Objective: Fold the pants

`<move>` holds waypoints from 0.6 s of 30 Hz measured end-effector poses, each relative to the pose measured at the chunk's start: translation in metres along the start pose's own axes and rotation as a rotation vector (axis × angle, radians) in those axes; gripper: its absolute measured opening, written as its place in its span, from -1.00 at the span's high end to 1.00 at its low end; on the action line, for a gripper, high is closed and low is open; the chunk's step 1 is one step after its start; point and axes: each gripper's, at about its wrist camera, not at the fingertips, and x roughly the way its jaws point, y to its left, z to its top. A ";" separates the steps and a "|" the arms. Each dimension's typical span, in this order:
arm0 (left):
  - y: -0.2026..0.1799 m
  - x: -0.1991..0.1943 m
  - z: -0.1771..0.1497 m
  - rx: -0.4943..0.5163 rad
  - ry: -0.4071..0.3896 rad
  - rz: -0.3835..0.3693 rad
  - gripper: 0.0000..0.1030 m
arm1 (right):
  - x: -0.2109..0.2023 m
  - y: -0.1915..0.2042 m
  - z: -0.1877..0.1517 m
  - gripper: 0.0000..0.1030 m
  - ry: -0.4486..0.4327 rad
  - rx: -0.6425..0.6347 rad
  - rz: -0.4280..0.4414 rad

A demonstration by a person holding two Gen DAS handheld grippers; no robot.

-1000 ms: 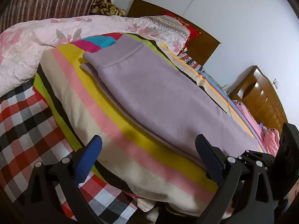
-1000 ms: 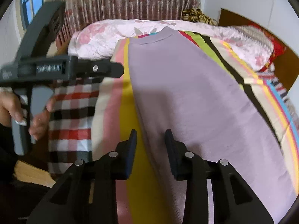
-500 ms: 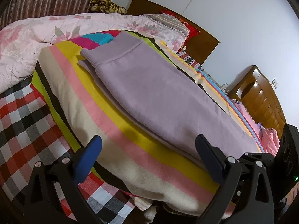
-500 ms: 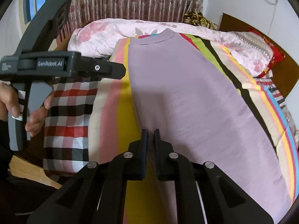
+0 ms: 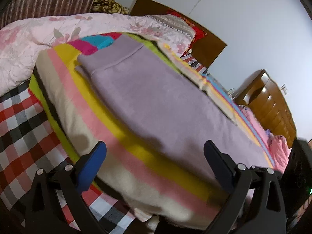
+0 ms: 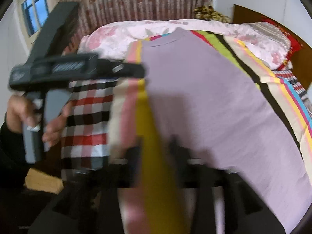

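The lilac pants (image 5: 156, 97) lie flat and lengthwise on a striped blanket (image 5: 81, 105) on the bed, waistband at the far end. My left gripper (image 5: 156, 161) hovers open over the blanket's near edge, its blue pads (image 5: 95, 161) wide apart with nothing between them. In the right wrist view the pants (image 6: 204, 97) fill the middle. My right gripper (image 6: 155, 152) is blurred at the pants' left edge and its jaws are opening, with the yellow stripe and the pants' edge showing between them and nothing gripped. The left gripper (image 6: 78, 70) is held by a hand (image 6: 21, 113) at the left.
A pink floral quilt (image 5: 29, 44) is bunched at the bed's far end. A red, black and white checked sheet (image 5: 21, 128) covers the left side. A wooden headboard (image 5: 204, 44) and a wooden cabinet (image 5: 273, 105) stand by the wall. Curtains (image 6: 136, 0) and a window (image 6: 35, 9) lie beyond.
The right gripper's jaws closed fully half a second ago and now stand apart again. The left gripper stays open in much the same place.
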 end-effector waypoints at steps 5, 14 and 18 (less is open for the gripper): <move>-0.030 0.013 0.016 0.061 0.000 -0.045 -0.96 | -0.014 -0.022 -0.020 -0.08 -0.063 0.228 -0.007; -0.074 0.070 0.003 0.250 0.177 0.126 -0.96 | -0.097 -0.055 -0.058 -0.52 -0.130 0.290 0.006; -0.123 0.050 0.024 0.259 0.076 -0.010 -0.96 | -0.137 -0.125 -0.083 -0.71 -0.130 0.418 -0.331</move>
